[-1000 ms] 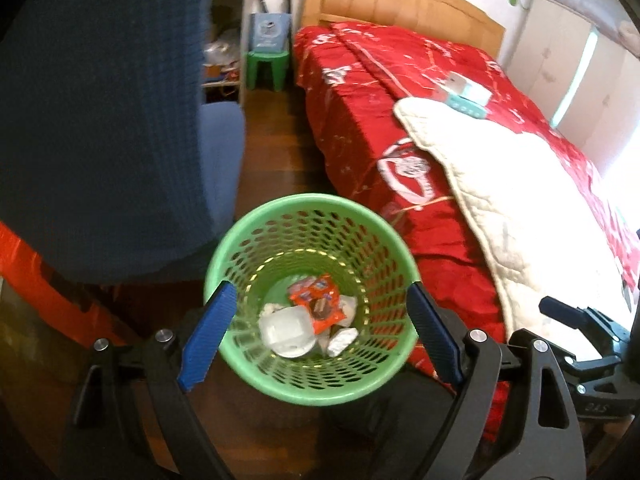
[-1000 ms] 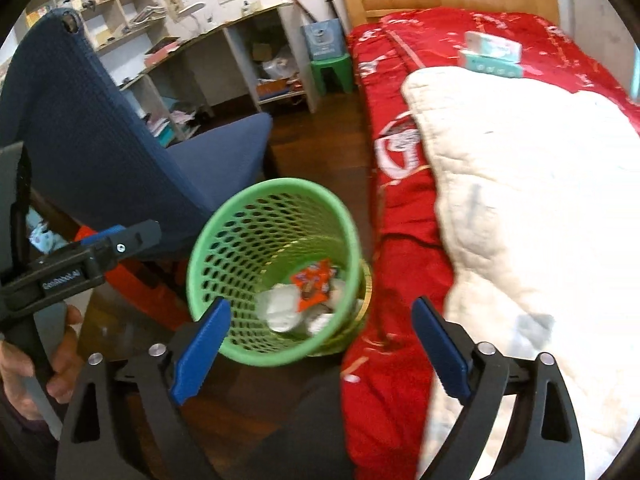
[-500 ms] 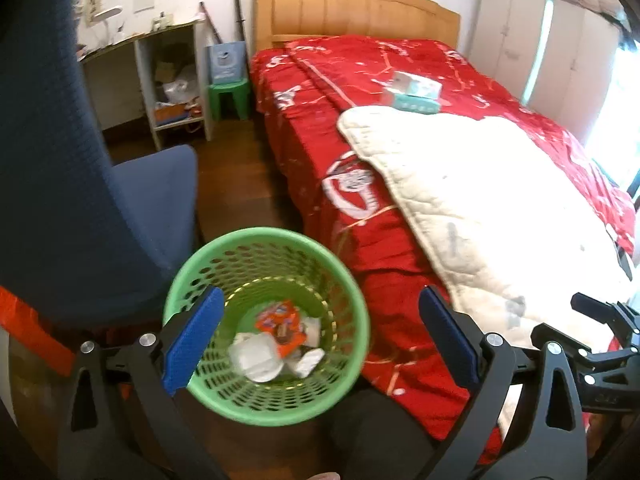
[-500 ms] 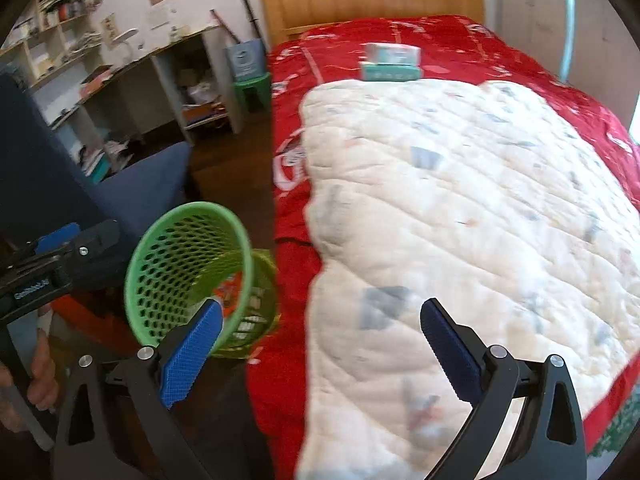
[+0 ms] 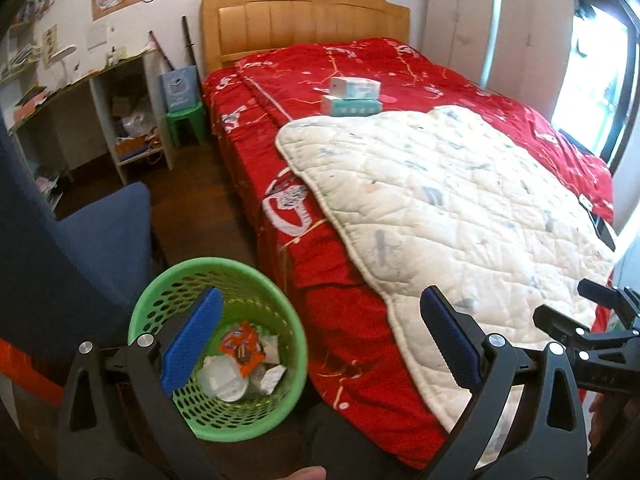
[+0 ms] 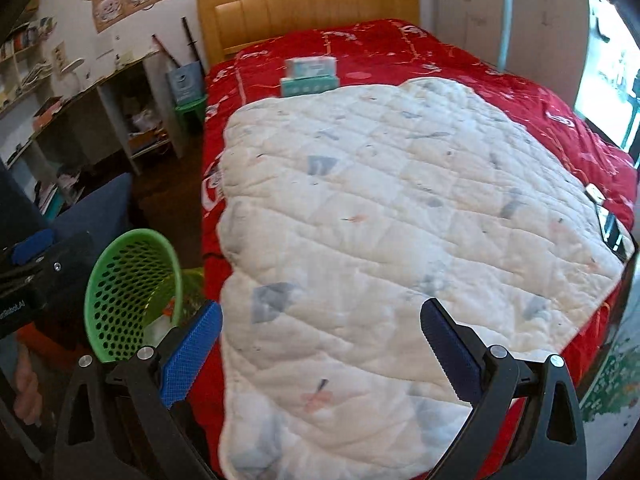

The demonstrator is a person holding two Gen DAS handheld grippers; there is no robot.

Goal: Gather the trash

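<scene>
A green mesh trash basket [image 5: 276, 322] stands on the floor beside the bed. It holds an orange wrapper [image 5: 242, 346] and white crumpled scraps [image 5: 222, 376]. The basket also shows at the left of the right wrist view [image 6: 124, 280]. My left gripper [image 5: 316, 338] is open and empty, raised above the basket and the bed's edge. My right gripper [image 6: 320, 344] is open and empty, over the white quilt [image 6: 400, 220]. The right gripper's body shows at the right of the left wrist view [image 5: 592, 332].
A bed with a red cover [image 5: 360, 68] and a wooden headboard [image 5: 304, 16] fills the right. Two tissue boxes [image 5: 352, 98] lie on it. A blue chair [image 5: 72, 236] stands left of the basket. A desk with shelves [image 5: 100, 120] and a green stool [image 5: 186, 120] stand behind.
Both grippers have lifted and tilted up from the basket toward the bed. The right one has swung right over the quilt. Both stay open and empty.
</scene>
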